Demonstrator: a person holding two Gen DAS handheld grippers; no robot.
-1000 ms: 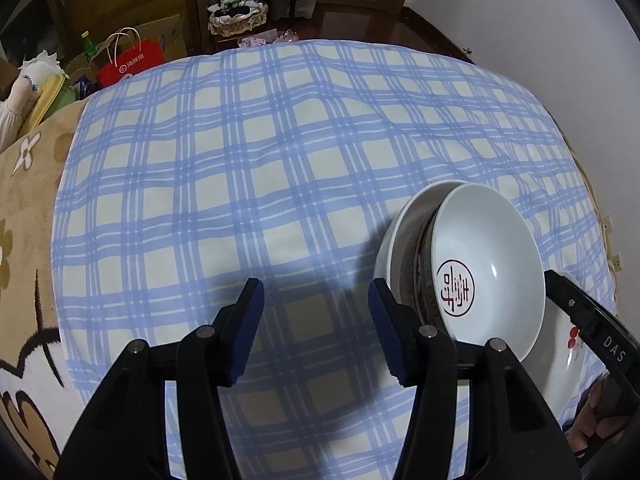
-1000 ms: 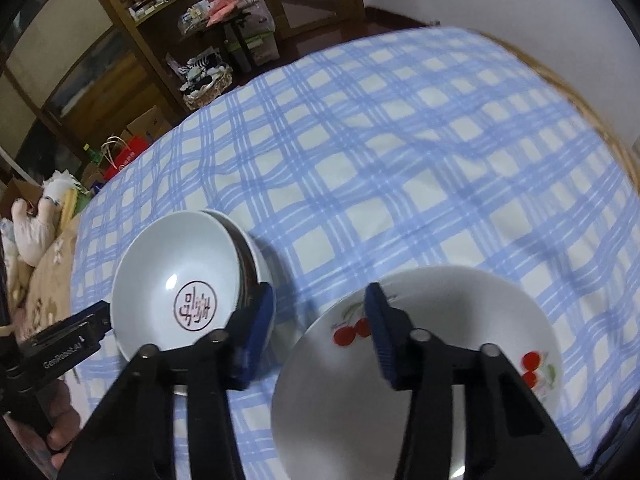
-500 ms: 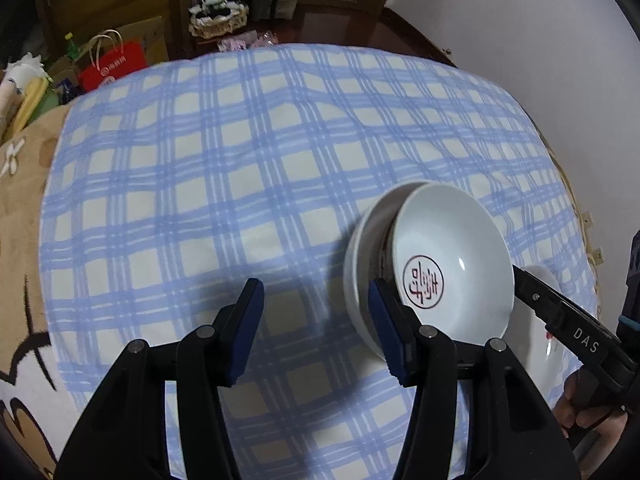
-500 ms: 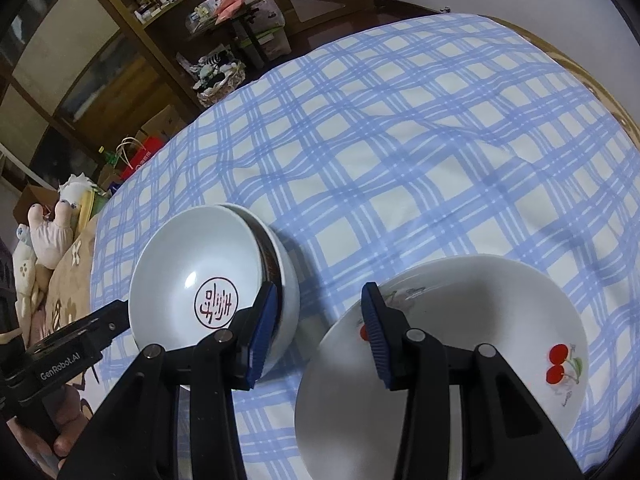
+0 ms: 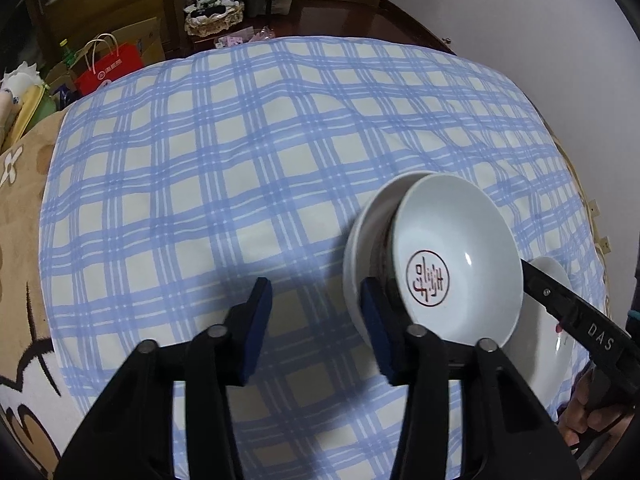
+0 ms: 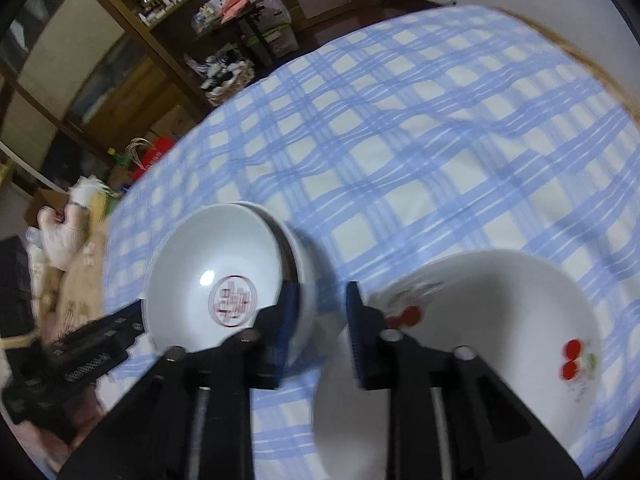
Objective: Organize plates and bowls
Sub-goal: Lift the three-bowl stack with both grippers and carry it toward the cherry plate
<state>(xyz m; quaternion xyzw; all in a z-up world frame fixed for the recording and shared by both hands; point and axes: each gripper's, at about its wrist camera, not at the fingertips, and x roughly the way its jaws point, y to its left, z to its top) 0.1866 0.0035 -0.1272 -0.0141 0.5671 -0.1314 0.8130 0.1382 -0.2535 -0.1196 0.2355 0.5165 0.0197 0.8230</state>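
A white bowl with a red seal sits tilted inside a second white bowl on the blue checked cloth. My left gripper hovers just left of them, its jaws closing on bare cloth, and its right finger is beside the outer bowl's rim. In the right wrist view my right gripper hangs over the gap between the seal bowl and a white cherry plate. Its jaws are closing with nothing pinched. The left gripper shows at the left edge.
The cloth covers a round table; a tan patterned blanket lies at its left. Beyond the far edge are a red paper bag, a basket of oddments and wooden shelves. A wall is close on the right.
Both grippers' jaws have narrowed, the right ones more. The right wrist view has gone blurred. Bowls and plate lie where they were.
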